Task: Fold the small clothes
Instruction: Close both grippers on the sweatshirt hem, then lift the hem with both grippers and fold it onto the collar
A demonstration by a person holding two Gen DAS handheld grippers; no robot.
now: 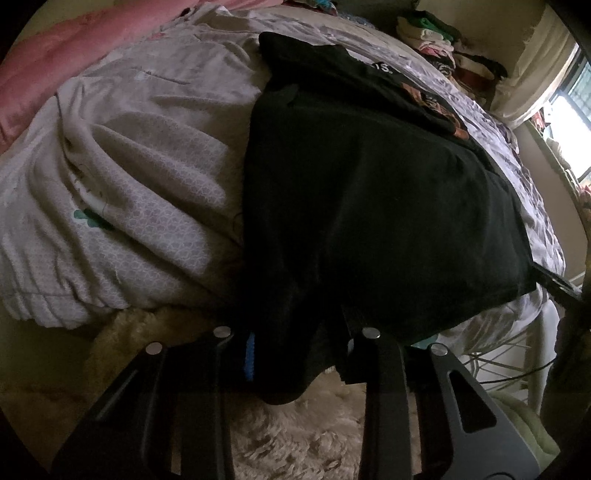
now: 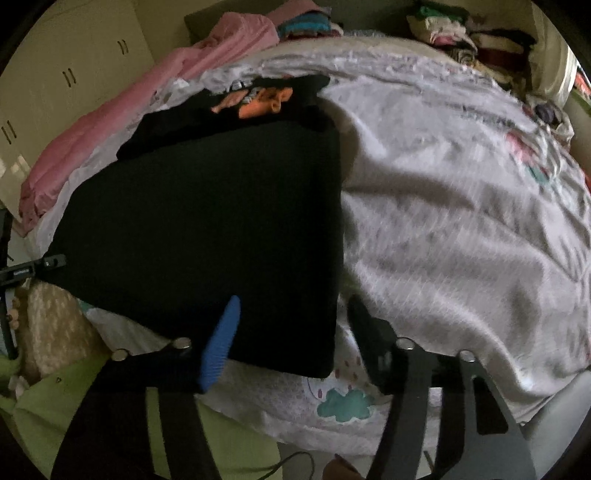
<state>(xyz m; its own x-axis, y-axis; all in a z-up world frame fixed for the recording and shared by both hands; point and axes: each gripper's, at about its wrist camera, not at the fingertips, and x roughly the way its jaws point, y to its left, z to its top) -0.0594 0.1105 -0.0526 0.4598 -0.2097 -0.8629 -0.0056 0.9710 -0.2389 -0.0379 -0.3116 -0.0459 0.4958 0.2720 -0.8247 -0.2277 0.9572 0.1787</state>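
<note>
A black garment with an orange print lies folded over on the bed, its near edge hanging over the bed's side. My left gripper is around its near left corner, which bunches between the fingers. In the right wrist view the same black garment lies flat. My right gripper is open at its near right corner, the blue-padded finger over the cloth and the other finger off to its right.
A white patterned bedsheet covers the bed. A pink blanket lies along the far left. Piles of clothes sit at the back. A shaggy beige rug lies below the bed edge. A cupboard stands at the left.
</note>
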